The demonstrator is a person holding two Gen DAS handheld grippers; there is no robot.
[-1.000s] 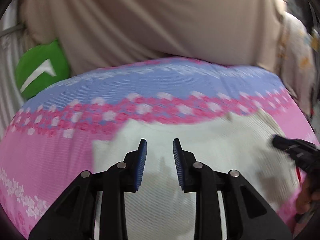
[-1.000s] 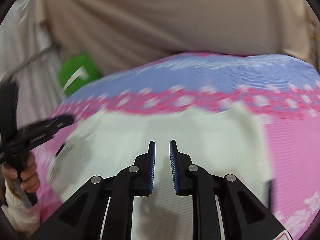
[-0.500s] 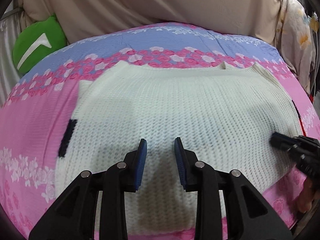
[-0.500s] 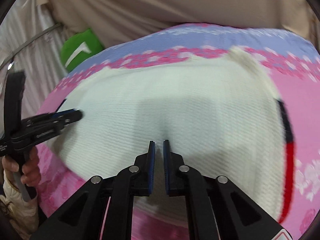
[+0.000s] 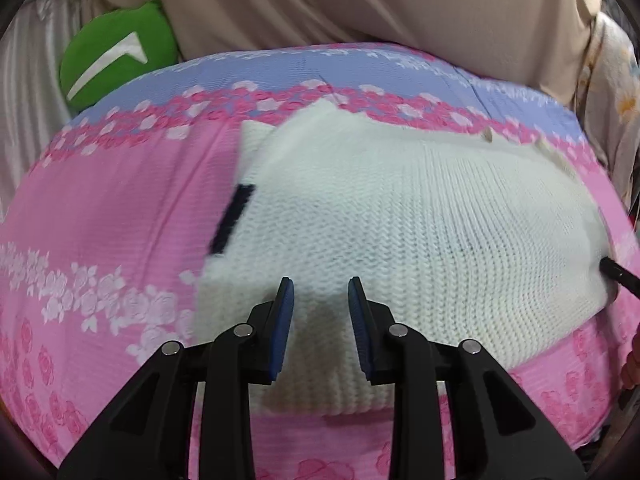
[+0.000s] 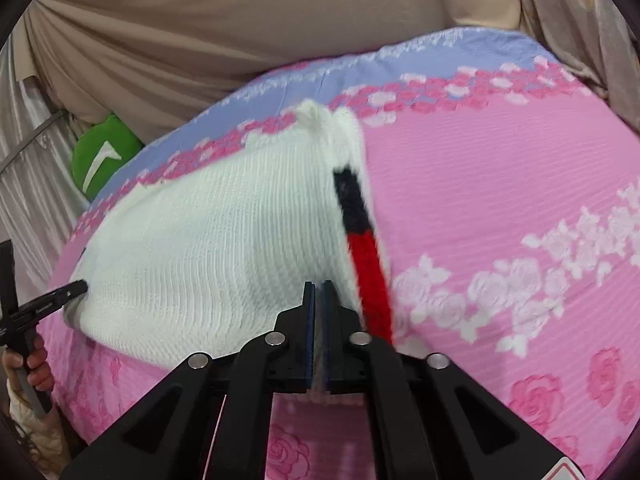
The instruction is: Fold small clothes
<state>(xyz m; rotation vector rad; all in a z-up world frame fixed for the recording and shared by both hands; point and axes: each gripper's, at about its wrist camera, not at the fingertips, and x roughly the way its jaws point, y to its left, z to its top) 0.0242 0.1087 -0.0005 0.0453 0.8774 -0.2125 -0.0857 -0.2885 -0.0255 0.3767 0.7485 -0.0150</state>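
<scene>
Left wrist view first: at the far left a green cushion (image 5: 116, 54) sits against the beige curtain (image 5: 360, 4), then the pink flowered bedspread (image 5: 100, 216) runs across, and on it lies the white knitted sweater (image 5: 400, 216), spread fairly flat with a dark stripe (image 5: 232, 220) at its left edge. The left gripper (image 5: 320, 300) hovers over the near hem with its blue pads clearly apart and nothing between them. At the right edge of this view the tip of the right gripper meets the sweater's right side. In the right wrist view the left gripper (image 6: 44, 308) shows at the far left, touching the sweater's (image 6: 220, 240) edge; whether it grips there I cannot tell from that angle. Further right, the right gripper (image 6: 318, 312) has its pads nearly together and pinches the near right corner of the knit, beside a black and red stripe (image 6: 360, 248). The sweater looks soft, thick and light, and probably stretchy, so it should drape and sag rather than hold shape. I judge the sensible hold for the left gripper to be the near left corner of the hem, matching the right, so both corners lift together for a fold.
</scene>
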